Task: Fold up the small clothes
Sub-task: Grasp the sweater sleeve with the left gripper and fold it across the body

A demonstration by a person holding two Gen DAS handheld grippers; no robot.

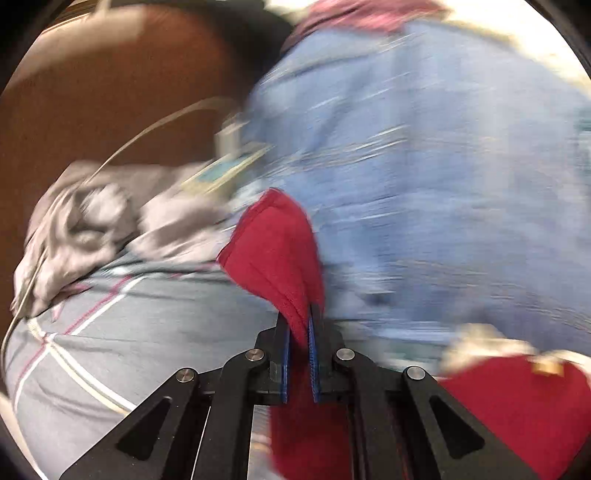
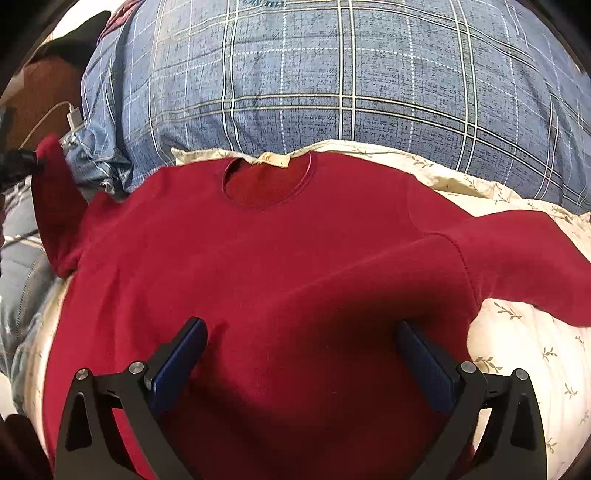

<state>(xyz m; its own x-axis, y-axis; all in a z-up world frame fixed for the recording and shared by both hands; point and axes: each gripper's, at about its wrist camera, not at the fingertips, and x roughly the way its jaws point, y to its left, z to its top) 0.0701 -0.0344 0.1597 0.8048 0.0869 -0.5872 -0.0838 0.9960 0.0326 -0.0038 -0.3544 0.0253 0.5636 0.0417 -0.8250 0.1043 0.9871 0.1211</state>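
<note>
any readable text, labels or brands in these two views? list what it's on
Nothing can be read for certain.
Neck tag of the red sweater: small pale label with faint marks, too small to read.
Blue plaid pillow: teal script print at its top edge, cut off by the frame, unreadable.
Left wrist view: heavily blurred; the same tag shows no legible text.

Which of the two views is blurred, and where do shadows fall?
Left wrist view: heavy motion smear over the bedding, only the left gripper and its pinched red sleeve fairly crisp. Right wrist view: sharp, with shadow on the sweater between the right gripper fingers.
</note>
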